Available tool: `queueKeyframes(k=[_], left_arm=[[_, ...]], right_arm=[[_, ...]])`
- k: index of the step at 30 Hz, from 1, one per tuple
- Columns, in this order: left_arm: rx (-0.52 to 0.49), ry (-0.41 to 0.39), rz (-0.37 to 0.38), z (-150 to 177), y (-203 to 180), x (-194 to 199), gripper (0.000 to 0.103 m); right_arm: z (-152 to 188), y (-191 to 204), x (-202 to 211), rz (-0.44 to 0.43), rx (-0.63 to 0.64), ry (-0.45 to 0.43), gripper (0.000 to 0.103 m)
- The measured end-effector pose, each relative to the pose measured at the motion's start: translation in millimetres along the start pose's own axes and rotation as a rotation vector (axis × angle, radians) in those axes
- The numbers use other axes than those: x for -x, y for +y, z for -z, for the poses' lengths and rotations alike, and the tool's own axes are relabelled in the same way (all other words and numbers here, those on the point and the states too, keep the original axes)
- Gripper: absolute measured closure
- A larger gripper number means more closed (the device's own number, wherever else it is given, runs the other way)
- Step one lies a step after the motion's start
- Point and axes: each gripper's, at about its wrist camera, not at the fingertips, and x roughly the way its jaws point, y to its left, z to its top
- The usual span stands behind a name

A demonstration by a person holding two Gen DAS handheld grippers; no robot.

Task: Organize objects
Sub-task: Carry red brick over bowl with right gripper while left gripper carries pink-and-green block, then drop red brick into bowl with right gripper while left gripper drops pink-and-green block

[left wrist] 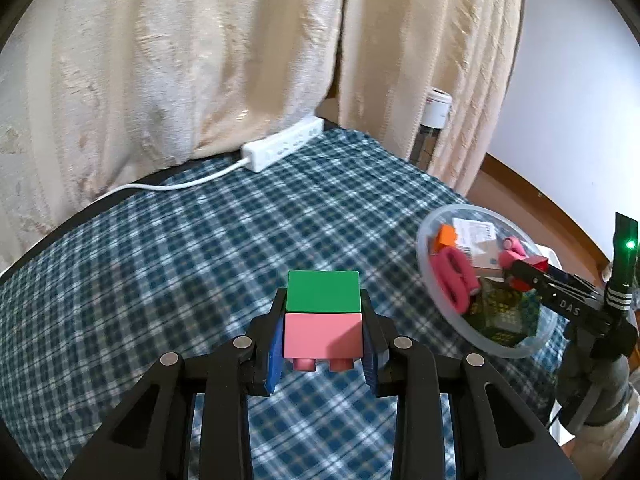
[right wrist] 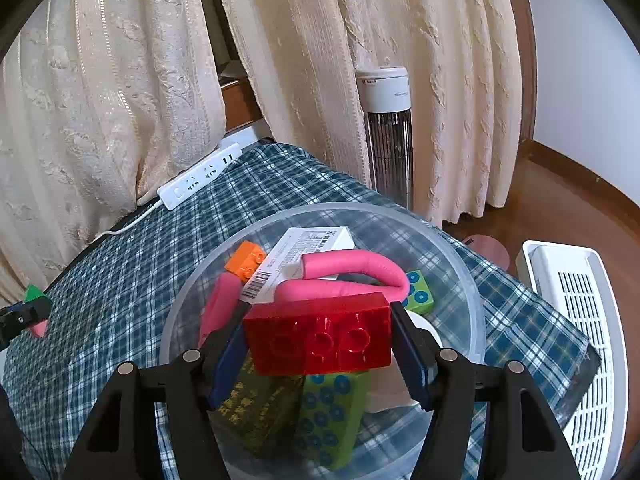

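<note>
Red translucent brick [right wrist: 318,334] sits clamped between the fingers of the right gripper [right wrist: 320,344], held over the clear plastic bowl [right wrist: 476,300]. Inside the bowl lie an orange brick [right wrist: 246,260] at about 11 o'clock, a white barcoded box [right wrist: 308,250] at 12, a bent pink foam tube [right wrist: 348,276] just behind the red brick, and green bricks with blue dots [right wrist: 332,412] at 6 o'clock beside a dark patterned packet [right wrist: 256,408].

In the left wrist view, the left gripper [left wrist: 323,330] has its fingers closed on a stacked pair: a green block [left wrist: 322,290] on top of a pink brick [left wrist: 322,336], held above the blue plaid cloth [left wrist: 160,260] covering the counter. From there the bowl is at 3 o'clock, with the right gripper reaching over it.

A white power strip [left wrist: 282,144] lies at the cloth's far edge at 12 o'clock, against cream curtains [left wrist: 200,60]. A white tower fan [right wrist: 388,120] stands behind the counter, and a white slatted appliance [right wrist: 576,320] sits on the floor at 3 o'clock.
</note>
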Motion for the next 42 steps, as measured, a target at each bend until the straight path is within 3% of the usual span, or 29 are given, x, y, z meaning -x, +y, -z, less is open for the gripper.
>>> queueKeyframes(k=[17,29,37,39,41,42], left_arm=[[-0.126,0.067,0.111,-29,-90,-50,0.071],[-0.175,0.107,0.155,-41,-135,-83,0.071],[-0.189,0.114,0.198,-44,-153,-101,0.07],[-0.194,0.117,0.214,-44,-157,-105,0.064],[-0.191,0.129,0.233,-43,-158,-107,0.044],[-0.18,0.127,0.241,-43,-157,-106,0.042]], right_arm=[[7,-38,35,-0.078,-0.033,-0.083,0.03],[13,-71,28,-0.105,-0.125,-0.061,0.03],[16,-69,24,-0.132,-0.126,-0.049,0.03],[17,-69,26,-0.132,-0.127,-0.05,0.03],[17,-70,26,-0.132,-0.126,-0.051,0.03],[17,-70,27,-0.131,-0.127,-0.052,0.03]])
